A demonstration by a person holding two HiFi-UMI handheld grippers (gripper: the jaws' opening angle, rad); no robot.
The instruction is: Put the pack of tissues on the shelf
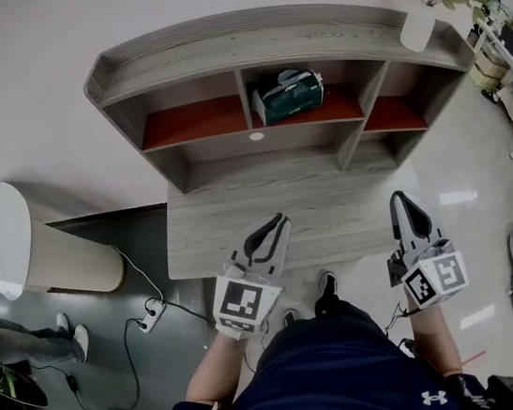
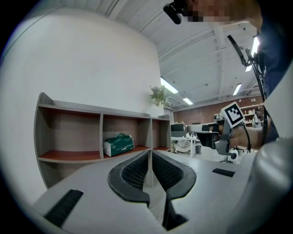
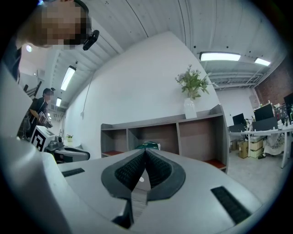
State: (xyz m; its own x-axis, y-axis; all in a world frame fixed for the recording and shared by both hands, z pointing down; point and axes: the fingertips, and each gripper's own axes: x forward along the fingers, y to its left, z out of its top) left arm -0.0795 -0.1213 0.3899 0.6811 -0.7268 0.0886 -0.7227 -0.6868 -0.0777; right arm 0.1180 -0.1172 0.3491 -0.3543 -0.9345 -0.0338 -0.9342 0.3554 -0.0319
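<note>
I see the pack of tissues at about twelve o'clock from me. It is a soft green pack with a white end, lying on its long side and slightly askew. It rests on the reddish floor of the middle compartment of the shelf, toward the left part of that bay. The grey wooden shelf has three open compartments side by side.
</note>
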